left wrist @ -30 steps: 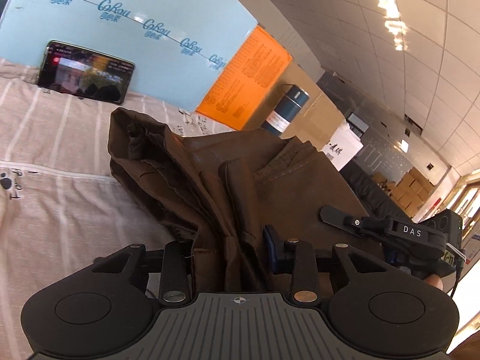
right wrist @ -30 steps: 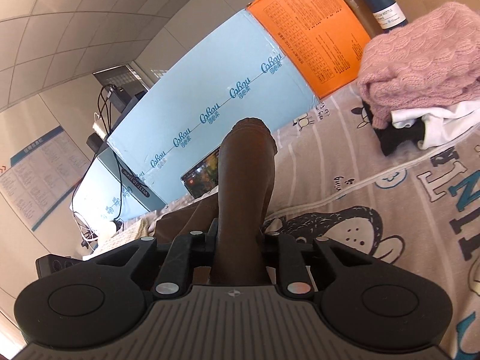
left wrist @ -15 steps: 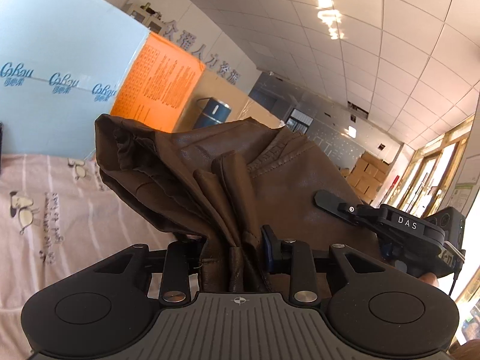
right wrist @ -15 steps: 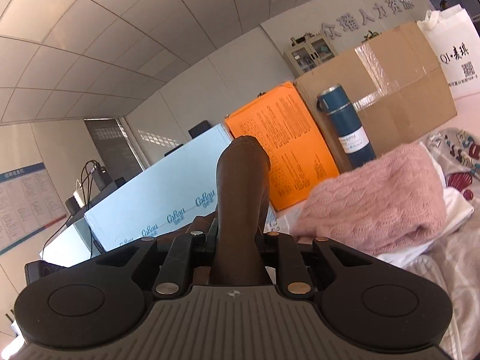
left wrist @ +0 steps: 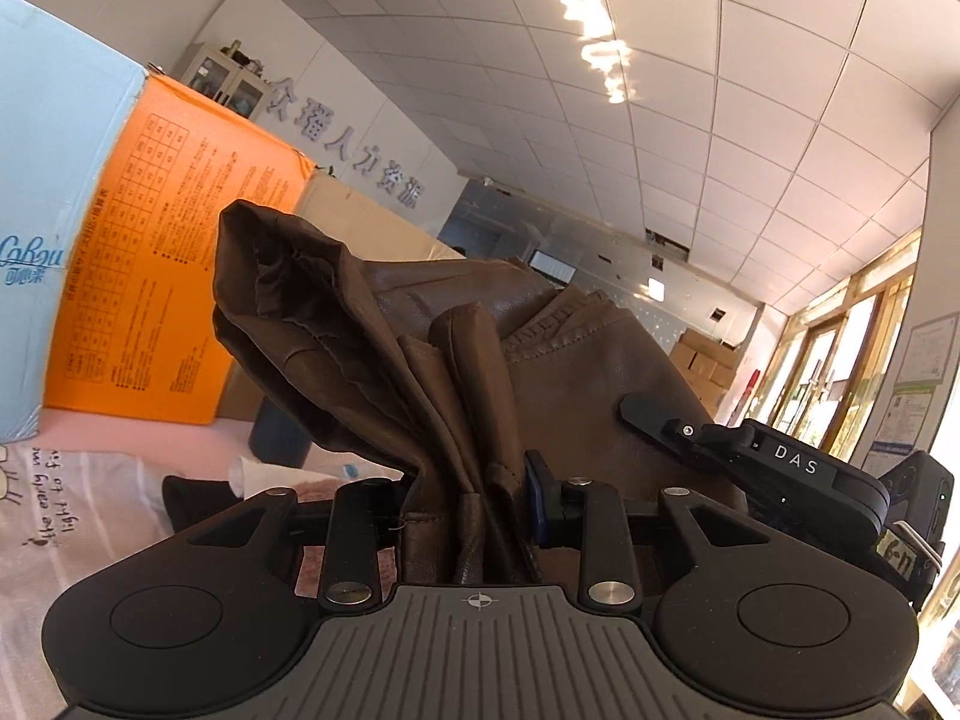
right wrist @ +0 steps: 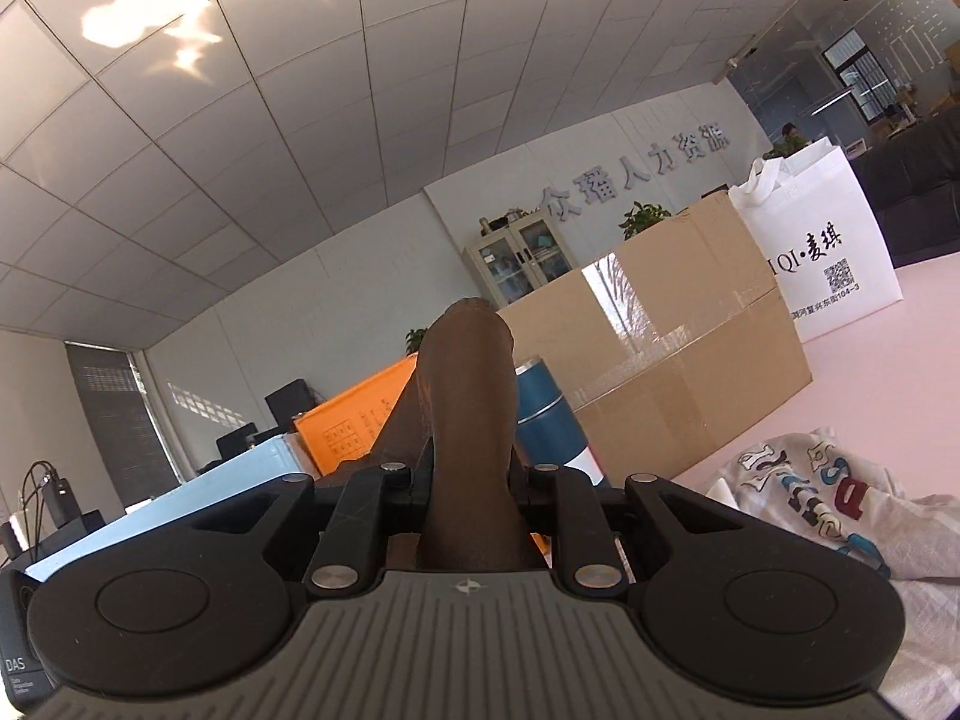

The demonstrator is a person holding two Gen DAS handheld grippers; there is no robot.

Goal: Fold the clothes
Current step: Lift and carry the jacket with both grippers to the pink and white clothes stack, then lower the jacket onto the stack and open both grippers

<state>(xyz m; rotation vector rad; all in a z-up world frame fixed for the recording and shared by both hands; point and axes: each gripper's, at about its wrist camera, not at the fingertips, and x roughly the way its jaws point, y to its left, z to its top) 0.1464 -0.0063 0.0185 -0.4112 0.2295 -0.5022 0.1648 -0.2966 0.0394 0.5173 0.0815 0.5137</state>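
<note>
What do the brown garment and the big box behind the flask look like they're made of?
Brown garment: leather or faux leather by its soft sheen, smooth creases and stitched seam; which one, the pictures don't show. Box: plain tan corrugated cardboard, matte, with a glossy strip of clear tape across top and front. Flask: teal, smooth finish, probably coated metal.

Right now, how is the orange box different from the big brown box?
The orange box is bright orange with black print; the brown cardboard box is plain tan with shiny clear tape. In the right wrist view the brown cardboard box shows much bigger, and the orange box is partly hidden behind the brown garment. Both stand behind the bedsheet.
</note>
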